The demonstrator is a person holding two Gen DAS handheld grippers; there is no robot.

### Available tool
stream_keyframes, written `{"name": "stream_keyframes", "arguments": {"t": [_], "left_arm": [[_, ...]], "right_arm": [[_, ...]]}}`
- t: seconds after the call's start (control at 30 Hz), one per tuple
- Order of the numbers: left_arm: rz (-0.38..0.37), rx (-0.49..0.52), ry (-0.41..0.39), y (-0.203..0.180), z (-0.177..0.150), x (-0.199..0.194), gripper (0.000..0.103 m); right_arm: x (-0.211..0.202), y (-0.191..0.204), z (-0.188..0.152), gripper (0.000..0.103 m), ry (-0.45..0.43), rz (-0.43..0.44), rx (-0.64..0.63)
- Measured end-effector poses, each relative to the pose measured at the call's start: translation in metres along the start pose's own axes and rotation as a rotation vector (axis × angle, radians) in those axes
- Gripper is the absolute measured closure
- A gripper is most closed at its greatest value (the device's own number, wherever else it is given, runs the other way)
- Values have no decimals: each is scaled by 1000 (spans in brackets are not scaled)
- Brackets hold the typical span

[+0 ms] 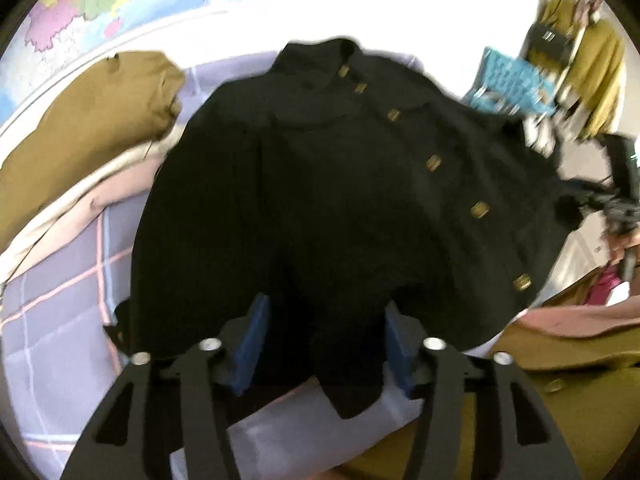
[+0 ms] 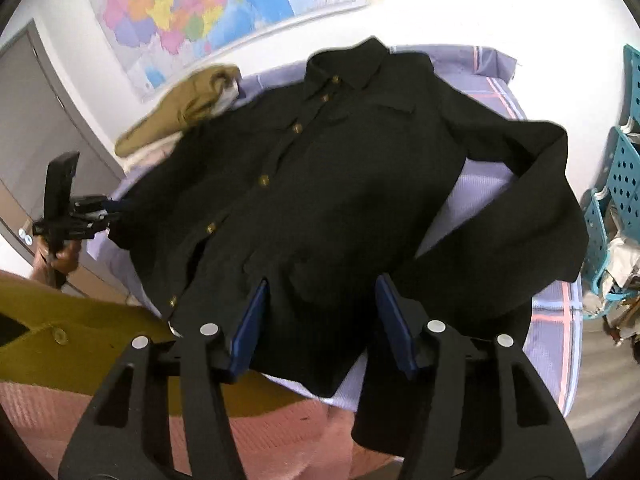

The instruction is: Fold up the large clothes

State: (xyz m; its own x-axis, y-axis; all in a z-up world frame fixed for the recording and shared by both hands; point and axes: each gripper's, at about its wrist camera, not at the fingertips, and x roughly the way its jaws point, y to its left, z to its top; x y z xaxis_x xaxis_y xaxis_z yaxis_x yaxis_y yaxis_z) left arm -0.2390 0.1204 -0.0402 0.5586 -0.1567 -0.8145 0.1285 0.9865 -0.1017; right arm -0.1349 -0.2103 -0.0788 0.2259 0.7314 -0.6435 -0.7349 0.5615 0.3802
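Left wrist view: the left gripper [image 1: 326,344] fills the bottom centre of the frame, its blue-padded fingers [image 1: 252,348] apart, with the dark hem of the black jacket [image 1: 320,184] lying in the gap between them; the pads do not press on the cloth. Right wrist view: the right gripper [image 2: 320,320] sits likewise at bottom centre, its fingers [image 2: 390,320] apart over the lower hem of the same black jacket [image 2: 340,200], again without clamping it.

The jacket lies spread front-up on the bed [image 2: 500,92], collar toward the top of each frame and a row of brass-coloured buttons [image 2: 264,179] running down its front. In the right wrist view one sleeve bends outward at the right of the frame and comes back toward the lower right. The bed carries a lilac sheet with pink and white check lines [image 1: 60,288].

At the upper left of both views an olive-brown garment [image 1: 92,120] lies bundled on the bed beside the jacket's shoulder. A mustard-coloured garment [image 2: 80,320] and pink cloth [image 2: 280,420] occupy the lower left of the right wrist view.

At the left edge of the right wrist view the other gripper appears, held in a hand [image 2: 66,258]. A coloured wall map [image 2: 200,12] spans the top, and turquoise perforated baskets [image 2: 624,168] stand at the right edge.
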Motion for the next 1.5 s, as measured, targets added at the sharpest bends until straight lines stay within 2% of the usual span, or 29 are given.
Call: {"name": "stream_keyframes", "arguments": {"t": [0.07, 0.1, 0.2, 0.33, 0.53, 0.63, 0.7, 0.77, 0.87, 0.9, 1.0, 1.03, 1.07, 1.1, 1.17, 1.2, 1.37, 1.5], "left_arm": [[0, 18, -83, -3, 7, -14, 37], [-4, 27, -107, -4, 10, -17, 32], [-37, 43, -136, -10, 29, -9, 30], [56, 106, -129, -21, 59, 23, 30], [188, 72, -113, 3, 135, 79, 30], [210, 54, -112, 12, 173, 106, 30], [211, 43, -108, 16, 202, 129, 30], [202, 33, -86, 17, 223, 147, 30], [224, 32, -76, 23, 244, 162, 30], [227, 24, -72, 27, 250, 165, 30], [216, 4, -56, 41, 259, 169, 30], [213, -2, -48, 45, 260, 170, 30], [210, -8, -41, 48, 261, 171, 30], [205, -17, -36, 51, 261, 172, 30], [208, -29, -31, 58, 261, 173, 30], [214, -36, -29, 62, 260, 173, 30], [225, -52, -28, 77, 257, 166, 30], [229, -46, -54, 82, 254, 152, 29]], "right_arm": [[-4, -2, 11, 43, -46, -21, -5], [-2, -6, 19, 39, -61, -48, -8], [19, -20, 36, 35, -52, -74, 3], [65, -29, 70, 36, 8, -119, -41], [129, -28, 135, 37, 71, -127, -128], [169, -18, 168, 37, 95, -99, -173], [200, -12, 189, 43, 112, -70, -173], [226, -7, 204, 47, 130, -82, -179], [260, -3, 215, 49, 178, -63, -144], [272, -1, 216, 49, 193, -82, -151], [284, 0, 217, 47, 171, -126, -161], [285, -2, 217, 52, 167, -138, -163], [285, -4, 219, 69, 160, -161, -169], [284, -10, 221, 77, 154, -144, -135], [281, -16, 223, 84, 154, -125, -115], [278, -15, 224, 93, 142, -115, -120], [255, -10, 247, 95, 6, -107, -121], [271, -25, 262, 95, 19, -103, -69]]}}
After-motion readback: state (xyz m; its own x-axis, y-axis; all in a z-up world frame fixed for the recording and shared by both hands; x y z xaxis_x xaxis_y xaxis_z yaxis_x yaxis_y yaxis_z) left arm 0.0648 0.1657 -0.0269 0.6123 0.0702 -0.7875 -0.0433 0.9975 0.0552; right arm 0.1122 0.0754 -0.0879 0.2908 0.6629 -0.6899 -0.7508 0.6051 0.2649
